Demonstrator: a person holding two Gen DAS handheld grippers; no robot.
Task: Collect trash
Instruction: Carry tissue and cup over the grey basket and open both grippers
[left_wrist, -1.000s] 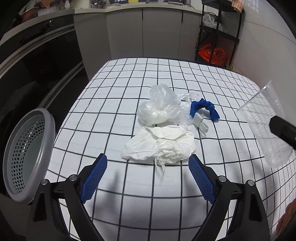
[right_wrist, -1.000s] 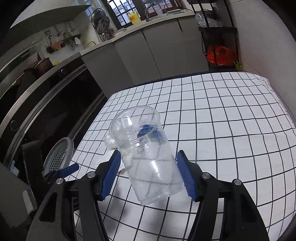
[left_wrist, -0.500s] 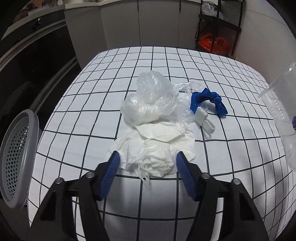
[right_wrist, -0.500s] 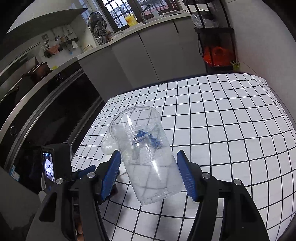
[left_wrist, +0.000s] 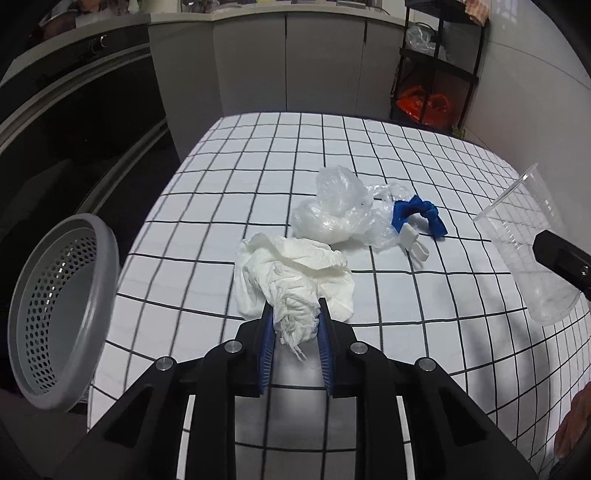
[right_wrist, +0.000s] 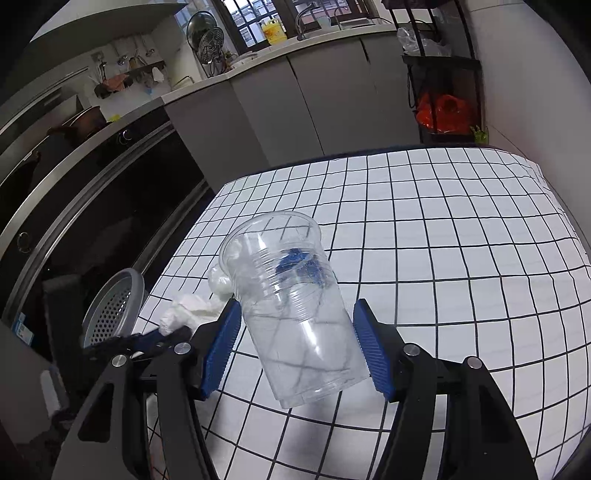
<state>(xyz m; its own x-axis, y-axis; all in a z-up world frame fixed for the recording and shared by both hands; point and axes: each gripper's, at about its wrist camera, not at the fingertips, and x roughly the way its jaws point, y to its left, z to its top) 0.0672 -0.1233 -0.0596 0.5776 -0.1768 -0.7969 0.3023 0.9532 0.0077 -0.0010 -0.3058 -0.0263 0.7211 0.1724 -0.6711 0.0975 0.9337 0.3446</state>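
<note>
Left claw: jaws have just been closing and are now clamped on the near edge of the crumpled white tissue — a second ago they stood wide apart, short of the wad, with nothing between them. The blue pads are pressed into the paper; a frayed tail hangs out below the grip. Most of the wad is bunched just ahead of the fingertips, and whether it has left the checked worktop cannot be told.

Right claw: unchanged over the same interval. The clear plastic cup sits tilted between the pads, mouth pointing away from the camera. The left pad touches the cup wall; contact on the right pad is less certain, but the cup hangs clear of the worktop, so it is judged to be gripped.

Not yet collected, lying together beyond the tissue: a crumpled clear plastic bag, a blue scrap just beside it, and a small white clip-like piece touching the bag's edge.

The grey perforated basket stands off the worktop's left edge, tipped with its mouth facing the worktop — presumably the trash receptacle, though this is a judgement.

Meaning for the task: the grasp of the first item appears secured. The next step is judged to be lift and transfer into the basket. Risk noted: the grip is on one edge only, so the wad may unfold and trail.
</note>
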